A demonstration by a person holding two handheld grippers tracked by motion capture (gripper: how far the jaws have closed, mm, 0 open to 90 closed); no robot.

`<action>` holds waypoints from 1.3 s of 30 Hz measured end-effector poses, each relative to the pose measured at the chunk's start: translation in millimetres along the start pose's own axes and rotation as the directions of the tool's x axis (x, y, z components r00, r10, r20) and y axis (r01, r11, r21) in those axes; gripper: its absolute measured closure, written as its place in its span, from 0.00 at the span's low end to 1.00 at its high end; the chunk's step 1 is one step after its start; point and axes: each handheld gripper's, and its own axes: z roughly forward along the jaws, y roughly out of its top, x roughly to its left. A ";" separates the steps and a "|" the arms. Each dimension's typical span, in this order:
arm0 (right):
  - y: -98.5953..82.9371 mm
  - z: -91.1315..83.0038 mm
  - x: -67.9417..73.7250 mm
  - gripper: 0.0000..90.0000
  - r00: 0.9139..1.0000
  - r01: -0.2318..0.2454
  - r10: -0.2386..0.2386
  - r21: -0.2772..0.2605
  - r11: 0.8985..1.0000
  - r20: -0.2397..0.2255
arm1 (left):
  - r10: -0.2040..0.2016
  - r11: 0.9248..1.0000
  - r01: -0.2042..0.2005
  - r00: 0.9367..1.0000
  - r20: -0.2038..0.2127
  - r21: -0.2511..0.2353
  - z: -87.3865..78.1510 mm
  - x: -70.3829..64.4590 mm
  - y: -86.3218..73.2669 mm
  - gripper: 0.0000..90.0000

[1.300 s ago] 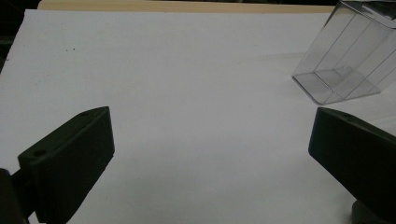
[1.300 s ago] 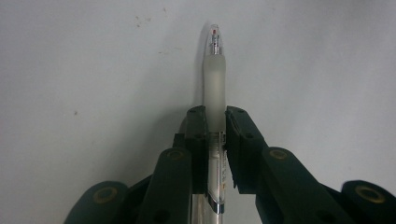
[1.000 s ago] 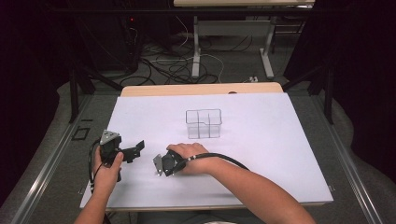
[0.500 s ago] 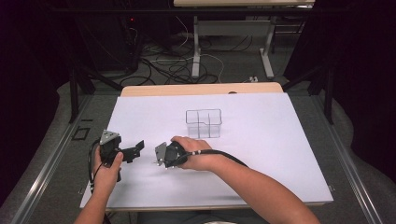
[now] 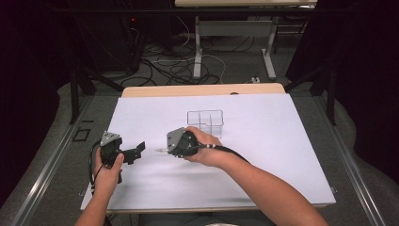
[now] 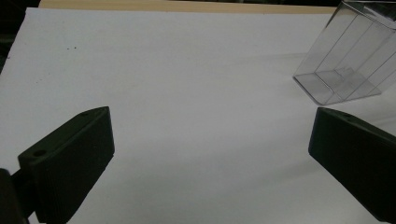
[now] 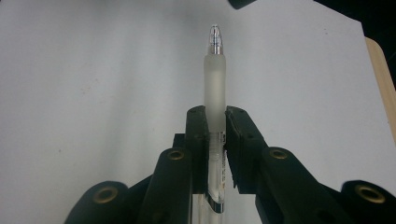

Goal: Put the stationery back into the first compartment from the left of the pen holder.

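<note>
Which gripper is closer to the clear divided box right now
Right. The right gripper, holding a pen, sits just in front of the clear divided box; the left gripper is farther off to its left.

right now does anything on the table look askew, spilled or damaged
Nothing stands out. The clear divided box stands upright on the white table sheet, the right gripper is shut squarely on a clear pen, and the left gripper is open over bare sheet.
</note>
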 end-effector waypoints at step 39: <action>-27.1 -66.8 -60.5 0.89 0.866 -0.371 0.479 -0.459 0.808 0.144 | 0.014 1.000 -0.014 1.000 0.006 0.012 3.0 -2.6 -0.9 0.00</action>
